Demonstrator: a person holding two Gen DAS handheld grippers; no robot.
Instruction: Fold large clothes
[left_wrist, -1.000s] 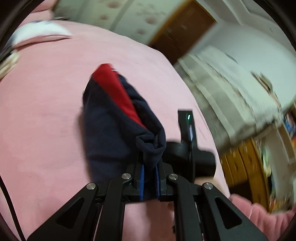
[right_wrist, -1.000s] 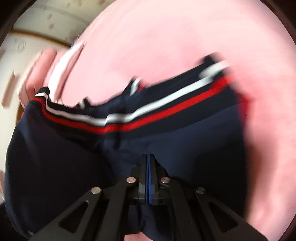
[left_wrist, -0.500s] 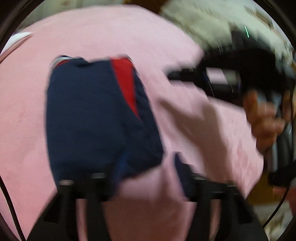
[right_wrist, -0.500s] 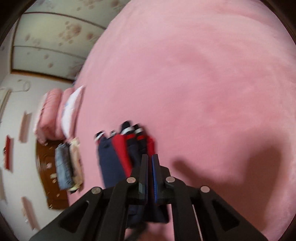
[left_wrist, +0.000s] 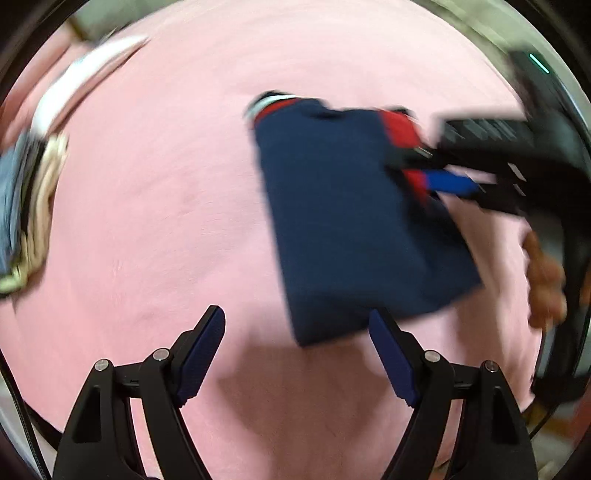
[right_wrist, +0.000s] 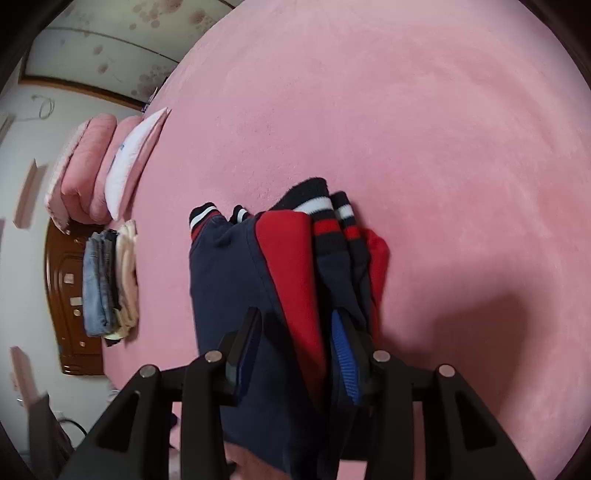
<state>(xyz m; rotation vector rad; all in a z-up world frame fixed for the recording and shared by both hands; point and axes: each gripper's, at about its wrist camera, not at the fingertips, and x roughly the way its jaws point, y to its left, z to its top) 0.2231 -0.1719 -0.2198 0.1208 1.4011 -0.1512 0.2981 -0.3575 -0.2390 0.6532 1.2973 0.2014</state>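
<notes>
Folded navy jacket (right_wrist: 258, 295) down on pink bed (right_wrist: 406, 129); left tongs (left_wrist: 295, 350) newly released beside it, right tongs (right_wrist: 295, 354) parted astride it; folding near done.

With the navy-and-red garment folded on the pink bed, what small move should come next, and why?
Probably draw the right gripper back off the folded garment. Its fingers stand apart around the fabric, the left gripper is open beside it, and the bundle lies compact on the pink bed.
</notes>
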